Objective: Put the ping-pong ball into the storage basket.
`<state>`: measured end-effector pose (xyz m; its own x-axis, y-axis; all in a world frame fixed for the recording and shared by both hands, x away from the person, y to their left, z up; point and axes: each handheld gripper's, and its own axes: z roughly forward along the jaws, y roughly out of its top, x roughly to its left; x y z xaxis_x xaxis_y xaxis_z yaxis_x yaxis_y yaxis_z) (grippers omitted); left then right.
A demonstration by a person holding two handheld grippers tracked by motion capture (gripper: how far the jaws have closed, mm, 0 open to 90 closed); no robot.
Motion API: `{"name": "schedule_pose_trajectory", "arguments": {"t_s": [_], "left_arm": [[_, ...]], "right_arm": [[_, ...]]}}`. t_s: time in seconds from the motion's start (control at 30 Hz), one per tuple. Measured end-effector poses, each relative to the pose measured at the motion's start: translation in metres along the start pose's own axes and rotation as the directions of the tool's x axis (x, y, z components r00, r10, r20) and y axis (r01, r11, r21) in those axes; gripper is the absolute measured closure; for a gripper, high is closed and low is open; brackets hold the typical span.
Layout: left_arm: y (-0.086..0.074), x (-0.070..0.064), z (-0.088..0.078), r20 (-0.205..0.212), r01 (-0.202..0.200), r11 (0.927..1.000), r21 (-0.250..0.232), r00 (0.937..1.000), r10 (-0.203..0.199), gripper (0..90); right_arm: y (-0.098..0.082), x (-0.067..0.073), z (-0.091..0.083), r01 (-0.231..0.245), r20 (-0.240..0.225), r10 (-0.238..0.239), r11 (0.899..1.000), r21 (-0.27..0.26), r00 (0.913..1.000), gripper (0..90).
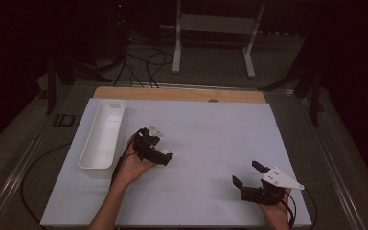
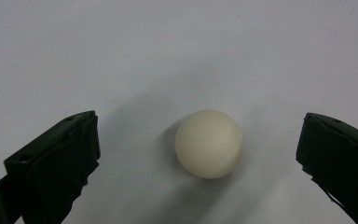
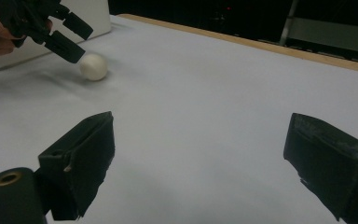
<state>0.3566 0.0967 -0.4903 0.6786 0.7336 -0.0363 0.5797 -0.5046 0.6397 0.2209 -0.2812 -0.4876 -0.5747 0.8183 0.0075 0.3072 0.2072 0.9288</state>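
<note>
A smooth, matt shell is shown by the cream ball (image 2: 208, 144); matt white sheeting covers the table (image 1: 211, 134); glossy white plastic forms the bin (image 1: 103, 134).

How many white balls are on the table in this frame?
1. The single white ball lies on the white table, between the open jaws of the left gripper, untouched, to the right of the white bin. The bin's inside looks empty, though its near wall may hide something.

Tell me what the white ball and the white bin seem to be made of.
Ball: probably matte plastic, like a ping-pong ball; smooth, off-white, evenly shaded, without glare. Bin: likely moulded plastic; thin walls, rounded corners, slight sheen.
</note>
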Motion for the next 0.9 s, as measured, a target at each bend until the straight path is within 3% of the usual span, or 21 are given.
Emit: {"name": "schedule_pose_trajectory", "arguments": {"t_s": [0.67,0.9], "left_arm": [[-0.001,0.002,0.011,0.023,0.006,0.9998,0.019,0.9997,-0.007,1.5],[-0.002,0.002,0.014,0.038,0.013,0.9991,0.039,0.9992,-0.015,5.8]], "right_arm": [[-0.001,0.000,0.001,0.001,-0.003,-0.001,1.000,0.005,1.0000,8.4],[-0.001,0.000,0.001,0.001,-0.002,-0.001,1.000,0.004,1.0000,8.4]]}}
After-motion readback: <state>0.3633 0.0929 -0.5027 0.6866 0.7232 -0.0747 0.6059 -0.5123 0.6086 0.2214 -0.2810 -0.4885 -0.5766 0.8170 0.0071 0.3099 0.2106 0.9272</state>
